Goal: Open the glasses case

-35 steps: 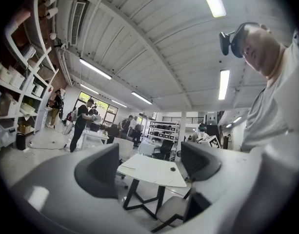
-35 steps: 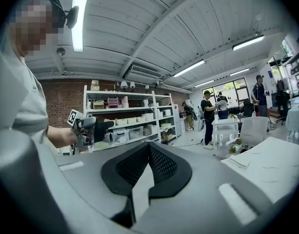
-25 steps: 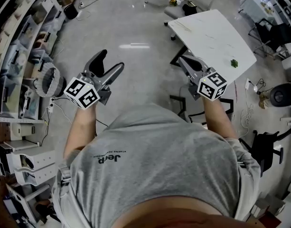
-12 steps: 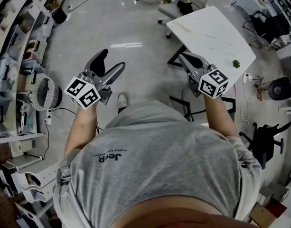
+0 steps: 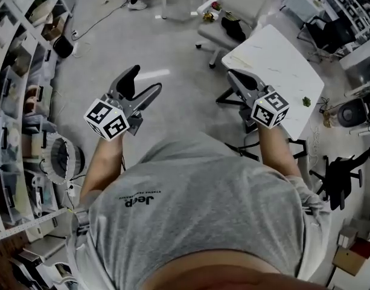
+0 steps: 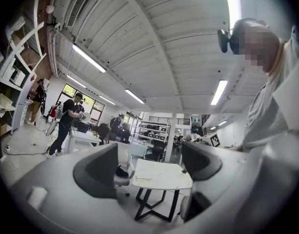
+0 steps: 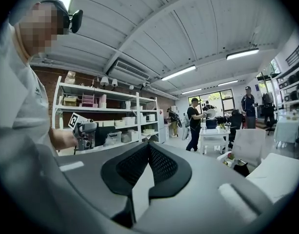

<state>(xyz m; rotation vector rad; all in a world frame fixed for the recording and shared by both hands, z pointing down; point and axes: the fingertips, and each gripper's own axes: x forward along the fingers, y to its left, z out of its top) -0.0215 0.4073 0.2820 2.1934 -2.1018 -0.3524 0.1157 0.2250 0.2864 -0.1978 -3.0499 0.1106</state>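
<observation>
Turning, so the white worktop (image 5: 275,65) is shifting ahead, the person is carrying the left claw (image 5: 143,80) spread empty and the right claw (image 5: 235,76) clenched on nothing, no glasses case showing yet.

tee (image 5: 197,216): grey, dark print | left claw (image 5: 143,80), right claw (image 5: 235,76): grey, black pads (image 6: 98,172)

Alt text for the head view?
A grey-shirted person, seen from above, holds the left gripper open and the right gripper shut, both empty. A white table stands ahead on the right; no glasses case is visible.
</observation>
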